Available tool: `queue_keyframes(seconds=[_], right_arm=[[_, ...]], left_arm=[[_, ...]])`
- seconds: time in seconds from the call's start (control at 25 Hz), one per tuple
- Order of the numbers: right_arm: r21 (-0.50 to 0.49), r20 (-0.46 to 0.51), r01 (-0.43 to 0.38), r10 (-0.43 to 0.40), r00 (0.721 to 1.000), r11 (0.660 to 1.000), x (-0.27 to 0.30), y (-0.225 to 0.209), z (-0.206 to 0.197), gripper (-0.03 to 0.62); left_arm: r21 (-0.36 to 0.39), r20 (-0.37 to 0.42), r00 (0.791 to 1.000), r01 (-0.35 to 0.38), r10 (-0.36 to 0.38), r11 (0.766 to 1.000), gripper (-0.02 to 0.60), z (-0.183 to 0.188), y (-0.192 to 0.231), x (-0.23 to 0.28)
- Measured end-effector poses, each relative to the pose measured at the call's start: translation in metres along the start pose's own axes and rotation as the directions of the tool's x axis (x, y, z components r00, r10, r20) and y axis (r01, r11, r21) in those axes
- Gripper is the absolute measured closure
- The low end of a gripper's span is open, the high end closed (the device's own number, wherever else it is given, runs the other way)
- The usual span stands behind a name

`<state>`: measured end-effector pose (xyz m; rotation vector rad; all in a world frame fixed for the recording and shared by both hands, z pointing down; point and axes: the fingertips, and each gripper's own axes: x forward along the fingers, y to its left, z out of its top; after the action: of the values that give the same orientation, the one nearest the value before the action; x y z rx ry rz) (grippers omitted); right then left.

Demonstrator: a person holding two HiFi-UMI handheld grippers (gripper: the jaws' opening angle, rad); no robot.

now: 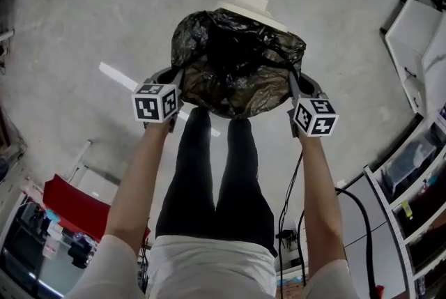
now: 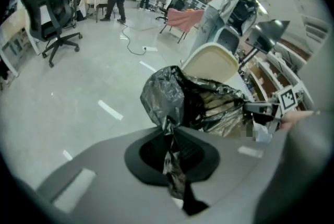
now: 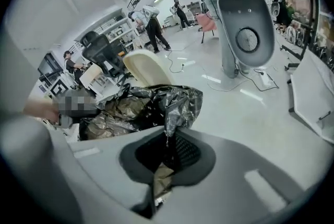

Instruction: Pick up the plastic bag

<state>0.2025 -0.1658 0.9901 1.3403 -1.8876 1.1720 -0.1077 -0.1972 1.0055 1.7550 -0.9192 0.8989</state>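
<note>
A black plastic bag (image 1: 233,64) with brownish stuff inside hangs stretched between my two grippers, above a cream bin (image 1: 252,8). My left gripper (image 1: 173,85) is shut on the bag's left rim; in the left gripper view a strip of black film (image 2: 172,165) is pinched between its jaws, with the bag (image 2: 195,103) beyond. My right gripper (image 1: 298,87) is shut on the right rim; in the right gripper view the film (image 3: 164,168) runs down between its jaws, and the bag (image 3: 151,108) bulges to the left.
The person's legs (image 1: 216,172) stand right below the bag. A red chair seat (image 1: 73,203) is at the lower left, shelving (image 1: 411,186) along the right. Office chairs (image 2: 55,6), a floor cable and people stand farther off. A large fan stand (image 3: 242,30) rises on the right.
</note>
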Motion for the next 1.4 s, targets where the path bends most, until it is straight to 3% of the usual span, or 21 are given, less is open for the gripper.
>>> queue_keyframes(seconds=[0.16, 0.4, 0.8, 1.2, 1.4], right_arm=[[0.000, 0.040, -0.035, 0.035, 0.999, 0.999, -0.056, 0.034, 0.028, 0.592], [-0.028, 0.083, -0.053, 0.056, 0.995, 0.998, -0.125, 0.067, 0.069, 0.592], [-0.094, 0.137, -0.101, 0.113, 0.984, 0.990, -0.243, 0.107, 0.099, 0.592], [-0.147, 0.271, -0.179, 0.214, 0.939, 0.973, -0.357, 0.143, 0.118, 0.592], [-0.195, 0.321, -0.197, 0.252, 0.913, 0.961, -0.401, 0.168, 0.128, 0.592]], left_arm=[[0.038, 0.028, 1.000, 0.008, -0.009, 0.999, 0.575, 0.015, -0.028, -0.055], [0.150, 0.079, 0.997, -0.002, -0.010, 0.989, 0.575, 0.036, -0.075, -0.139], [0.251, 0.167, 0.985, -0.012, -0.031, 0.968, 0.575, 0.046, -0.154, -0.261], [0.302, 0.318, 0.946, -0.032, -0.070, 0.953, 0.575, 0.050, -0.218, -0.379], [0.327, 0.377, 0.923, -0.057, -0.075, 0.943, 0.575, 0.043, -0.231, -0.421]])
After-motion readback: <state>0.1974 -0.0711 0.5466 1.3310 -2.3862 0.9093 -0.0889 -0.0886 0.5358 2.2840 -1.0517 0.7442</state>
